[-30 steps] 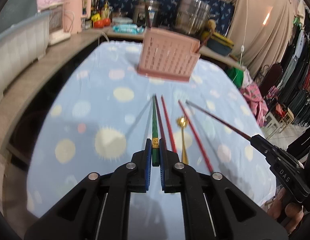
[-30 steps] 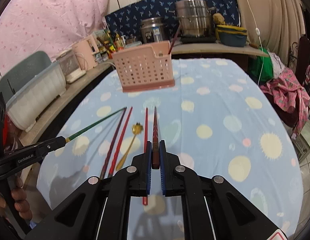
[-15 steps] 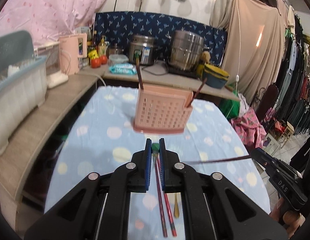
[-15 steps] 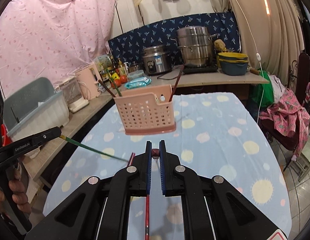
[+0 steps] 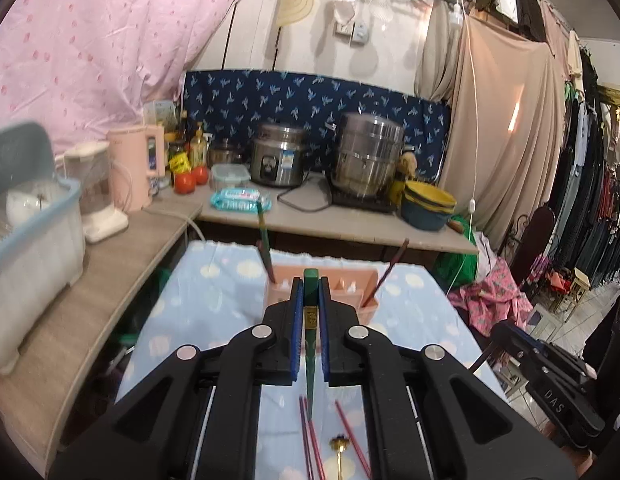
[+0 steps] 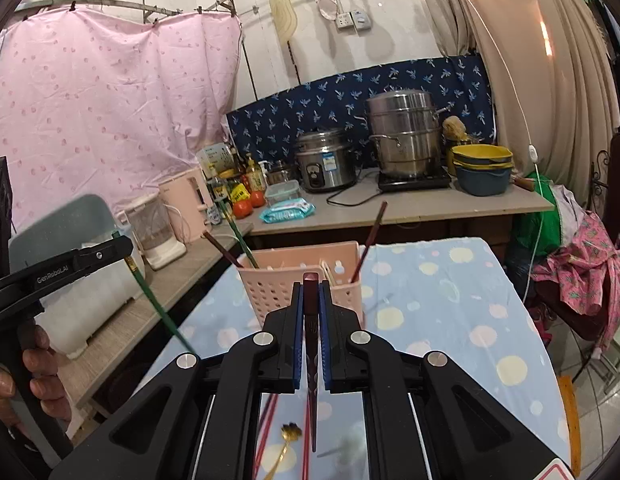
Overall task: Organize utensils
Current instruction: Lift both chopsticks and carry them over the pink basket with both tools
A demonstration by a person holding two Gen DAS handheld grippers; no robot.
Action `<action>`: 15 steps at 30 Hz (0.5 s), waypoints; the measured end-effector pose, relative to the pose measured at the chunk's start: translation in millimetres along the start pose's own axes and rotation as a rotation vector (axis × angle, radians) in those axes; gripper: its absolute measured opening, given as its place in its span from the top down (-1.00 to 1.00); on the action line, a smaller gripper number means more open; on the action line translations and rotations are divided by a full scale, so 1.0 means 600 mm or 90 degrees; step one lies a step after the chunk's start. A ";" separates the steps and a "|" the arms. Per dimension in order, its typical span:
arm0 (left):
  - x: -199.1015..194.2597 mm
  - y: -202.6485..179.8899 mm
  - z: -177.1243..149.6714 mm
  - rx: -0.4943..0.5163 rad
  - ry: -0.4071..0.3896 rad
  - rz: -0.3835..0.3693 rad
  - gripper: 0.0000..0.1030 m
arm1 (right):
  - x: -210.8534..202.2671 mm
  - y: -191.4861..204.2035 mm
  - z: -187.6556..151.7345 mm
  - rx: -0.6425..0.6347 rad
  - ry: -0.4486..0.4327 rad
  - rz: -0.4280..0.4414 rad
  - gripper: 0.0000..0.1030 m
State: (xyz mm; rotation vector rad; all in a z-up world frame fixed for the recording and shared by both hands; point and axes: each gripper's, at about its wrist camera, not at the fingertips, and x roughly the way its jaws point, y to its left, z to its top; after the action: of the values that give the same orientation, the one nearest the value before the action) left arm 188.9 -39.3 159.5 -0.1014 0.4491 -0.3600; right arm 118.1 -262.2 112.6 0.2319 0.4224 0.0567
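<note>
My left gripper (image 5: 310,300) is shut on a green chopstick (image 5: 310,344) that hangs tip-down above the table. My right gripper (image 6: 311,300) is shut on a dark red chopstick (image 6: 312,368), also tip-down. Both are lifted in front of the pink utensil basket (image 5: 350,288), which also shows in the right wrist view (image 6: 277,280) and holds several chopsticks. Red chopsticks (image 5: 350,436) and a gold spoon (image 5: 338,454) lie on the blue spotted tablecloth (image 5: 213,304) below. The left gripper with its green chopstick (image 6: 157,312) shows at the left of the right wrist view.
A counter behind the table carries a rice cooker (image 5: 278,160), a steel pot (image 5: 368,160), stacked bowls (image 5: 428,206) and a wipes pack (image 5: 239,201). A dish rack (image 5: 29,232) and a pink kettle (image 5: 137,166) stand on the left counter. Clothes hang at right.
Both grippers have lifted their chopsticks off the table and swung them from lying flat to hanging tip-down, closer to the basket. The remaining utensils have not moved.
</note>
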 end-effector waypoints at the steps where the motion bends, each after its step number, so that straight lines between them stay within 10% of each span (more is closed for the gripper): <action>1: 0.001 -0.002 0.009 0.001 -0.005 -0.002 0.87 | 0.003 0.002 0.010 0.000 -0.006 0.003 0.86; 15: 0.031 -0.014 0.176 0.001 -0.142 -0.003 0.87 | 0.071 0.009 0.174 0.034 -0.119 0.024 0.86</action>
State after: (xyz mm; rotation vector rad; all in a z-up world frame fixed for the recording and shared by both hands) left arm 248.8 -51.9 248.0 -0.1393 0.2289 -0.3490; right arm 199.7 -274.4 189.5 0.2947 0.2343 0.0608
